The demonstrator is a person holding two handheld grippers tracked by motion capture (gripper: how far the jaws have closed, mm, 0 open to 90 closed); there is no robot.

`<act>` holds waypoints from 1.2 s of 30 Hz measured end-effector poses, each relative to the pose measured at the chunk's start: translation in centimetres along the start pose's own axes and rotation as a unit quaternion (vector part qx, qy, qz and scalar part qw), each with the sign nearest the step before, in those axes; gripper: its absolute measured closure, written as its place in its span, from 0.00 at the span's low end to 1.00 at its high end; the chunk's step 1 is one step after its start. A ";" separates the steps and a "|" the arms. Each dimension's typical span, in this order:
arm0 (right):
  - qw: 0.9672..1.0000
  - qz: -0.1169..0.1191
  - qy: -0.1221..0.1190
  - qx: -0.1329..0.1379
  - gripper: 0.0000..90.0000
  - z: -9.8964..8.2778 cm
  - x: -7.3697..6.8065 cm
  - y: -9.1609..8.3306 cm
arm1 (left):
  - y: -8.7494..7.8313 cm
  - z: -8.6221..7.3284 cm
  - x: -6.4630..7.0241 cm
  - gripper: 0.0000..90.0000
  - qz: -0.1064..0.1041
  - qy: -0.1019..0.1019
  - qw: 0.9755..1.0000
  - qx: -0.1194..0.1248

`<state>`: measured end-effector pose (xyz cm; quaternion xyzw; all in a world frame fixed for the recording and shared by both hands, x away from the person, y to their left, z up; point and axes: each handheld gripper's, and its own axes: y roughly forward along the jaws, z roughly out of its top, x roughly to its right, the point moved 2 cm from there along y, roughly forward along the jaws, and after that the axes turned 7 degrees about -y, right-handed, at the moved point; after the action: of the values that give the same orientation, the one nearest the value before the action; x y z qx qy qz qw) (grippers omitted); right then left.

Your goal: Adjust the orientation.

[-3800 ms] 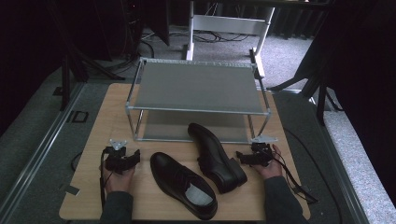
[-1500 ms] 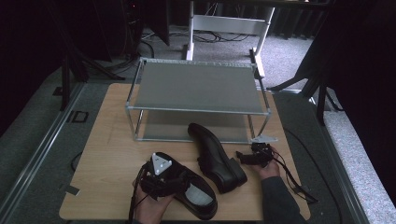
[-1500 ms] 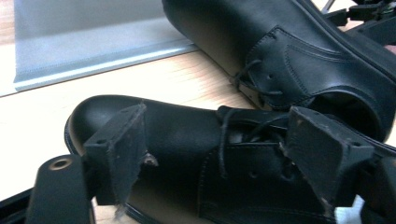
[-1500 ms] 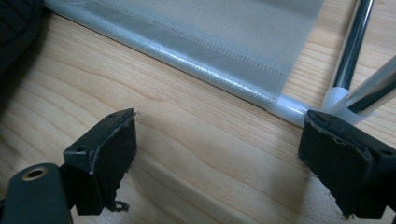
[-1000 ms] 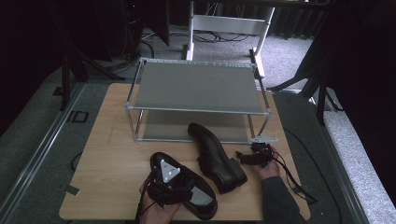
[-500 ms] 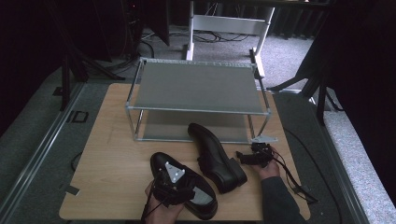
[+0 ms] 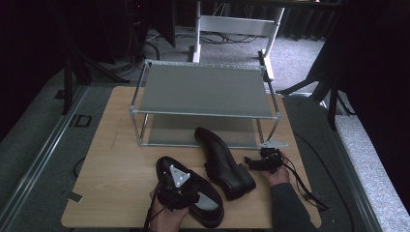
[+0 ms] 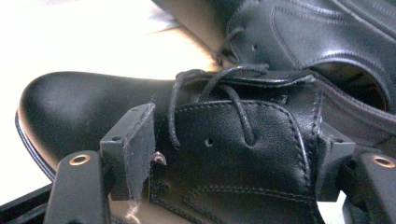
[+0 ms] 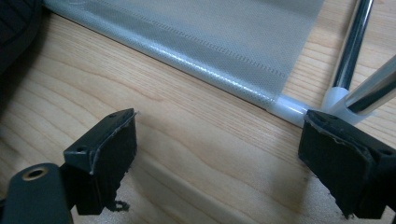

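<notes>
Two black leather lace-up shoes lie on the wooden table (image 7: 116, 159). My left gripper (image 7: 176, 191) sits on top of the nearer shoe (image 7: 200, 186). In the left gripper view its jaws (image 8: 233, 154) have just been closing across the laced upper of that shoe (image 8: 93, 107), and both pads touch the leather sides. The second shoe (image 7: 222, 162) (image 8: 317, 37) lies just beyond, toe toward the rack. My right gripper (image 7: 254, 163) rests on the table right of that shoe's heel, held by a hand. Its jaws (image 9: 217, 154) stand open over bare wood.
A two-tier metal shoe rack (image 7: 203, 89) with grey fabric shelves stands at the back of the table. Its lower shelf (image 9: 210, 42) and a chrome leg (image 9: 350, 56) lie just ahead of my right gripper. Cables trail off the table's front edge.
My left gripper has moved from the table's left side onto the nearer shoe and settled lower over its laces. The right gripper and the second shoe have stayed put.
</notes>
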<state>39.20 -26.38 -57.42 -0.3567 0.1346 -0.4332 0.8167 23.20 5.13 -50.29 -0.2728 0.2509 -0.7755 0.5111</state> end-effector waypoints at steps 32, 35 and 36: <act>1.000 0.000 0.000 0.000 0.12 0.0 0.0 0.0 | -1.1 4.2 -2.2 0.88 0.052 0.053 0.995 0.070; 1.000 0.000 0.000 0.000 0.12 0.0 0.0 0.0 | -1.0 4.4 -2.2 0.88 0.051 0.058 0.994 0.074; 1.000 0.000 0.000 0.000 0.12 0.0 0.0 0.0 | -0.8 4.9 -2.0 0.89 0.057 0.075 0.992 0.088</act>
<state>39.20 -26.39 -57.42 -0.3570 0.1343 -0.4331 0.8167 26.58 6.72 -46.53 -0.1533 0.2344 -0.7827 0.5559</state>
